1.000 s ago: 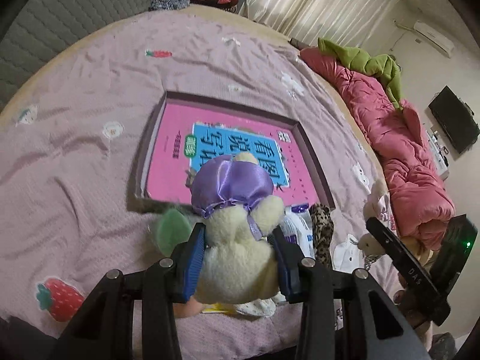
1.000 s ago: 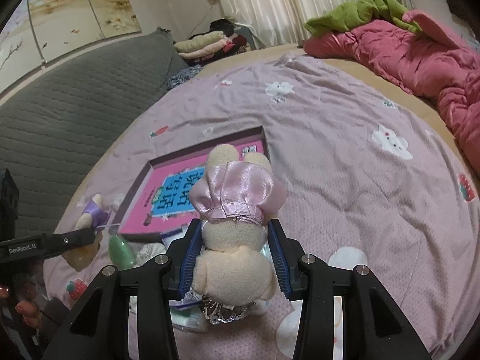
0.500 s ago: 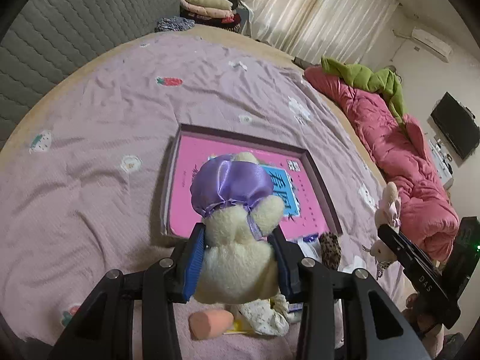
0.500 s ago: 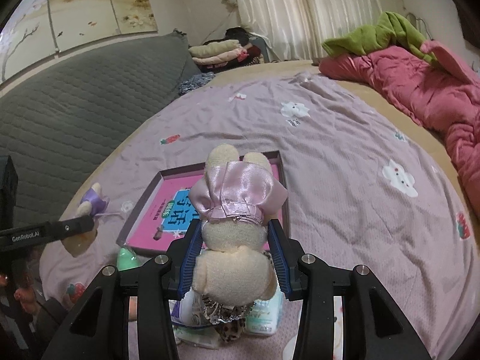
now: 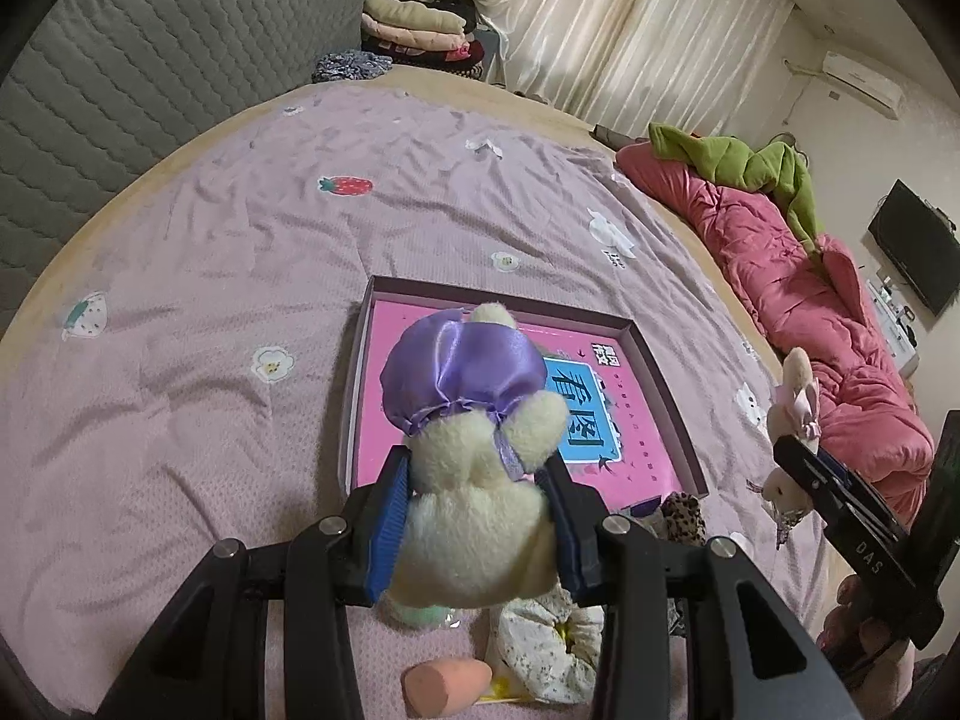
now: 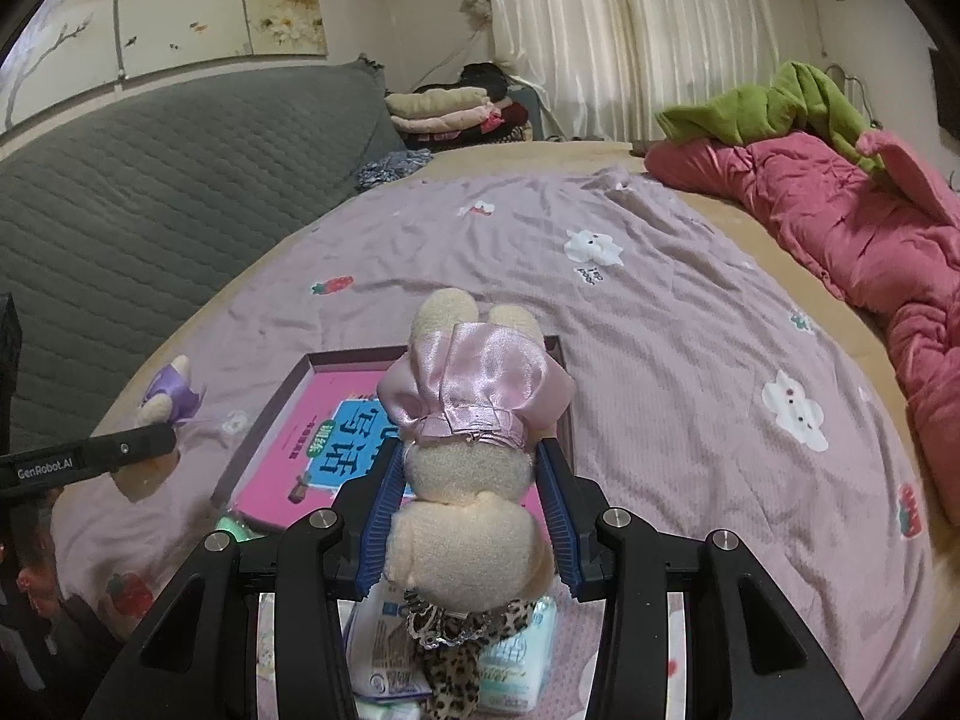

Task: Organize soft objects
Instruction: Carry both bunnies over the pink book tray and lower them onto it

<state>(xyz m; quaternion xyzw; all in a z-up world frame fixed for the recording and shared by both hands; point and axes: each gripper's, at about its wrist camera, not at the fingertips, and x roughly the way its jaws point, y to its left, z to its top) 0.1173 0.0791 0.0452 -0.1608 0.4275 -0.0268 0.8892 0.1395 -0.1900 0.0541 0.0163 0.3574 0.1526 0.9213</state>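
Left wrist: left gripper (image 5: pixel 477 516) clamping purple-dressed plush (image 5: pixel 474 450).

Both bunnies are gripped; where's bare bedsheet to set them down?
Bare sheet lies beyond the box, toward the grey headboard, and between box and pink quilt. The near edge is crowded: leopard scrunchie, tissue packs, pink sponge.

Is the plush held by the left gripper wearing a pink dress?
No, the plush between the left gripper jaws wears purple.
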